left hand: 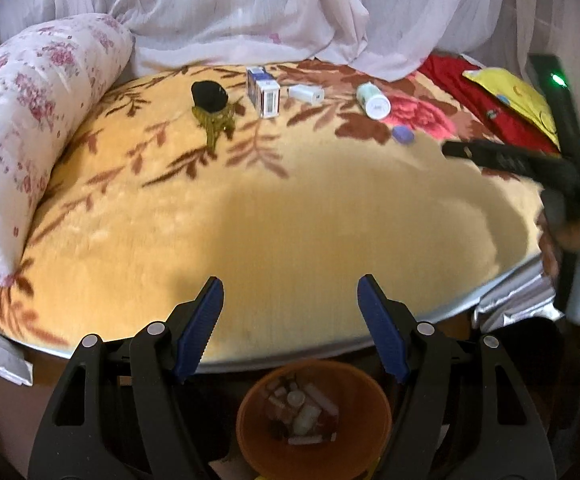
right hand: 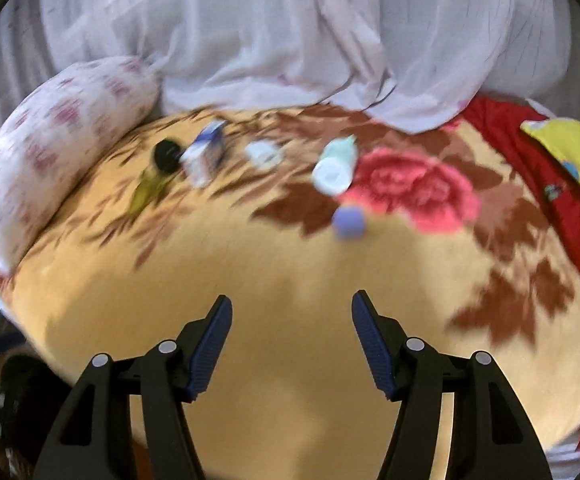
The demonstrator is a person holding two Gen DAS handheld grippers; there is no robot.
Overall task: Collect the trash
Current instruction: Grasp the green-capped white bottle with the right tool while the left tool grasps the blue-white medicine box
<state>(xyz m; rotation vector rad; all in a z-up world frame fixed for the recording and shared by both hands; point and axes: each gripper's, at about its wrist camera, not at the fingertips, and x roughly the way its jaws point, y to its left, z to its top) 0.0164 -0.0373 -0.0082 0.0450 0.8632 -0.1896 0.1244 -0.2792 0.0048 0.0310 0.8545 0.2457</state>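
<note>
Both tongs empty, half open. Small lilac plastic cap [right hand: 348, 221] lies straight ahead of right tongs [right hand: 292, 340], nearer than left tongs [left hand: 290, 322]; no long axis.

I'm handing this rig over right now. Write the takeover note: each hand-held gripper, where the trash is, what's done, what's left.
Left hand-held gripper: open, empty, above the orange bin at the bed's near edge.
Right hand-held gripper: open, empty, over the yellow floral blanket, pointing toward the items.
Done: the bin already holds several small pieces.
Left, along the far side of the blanket: black-capped bottle, blue-white carton, small white box, white-green bottle, purple cap.
Suggestion: the purple cap looks nearest the right one.
</note>
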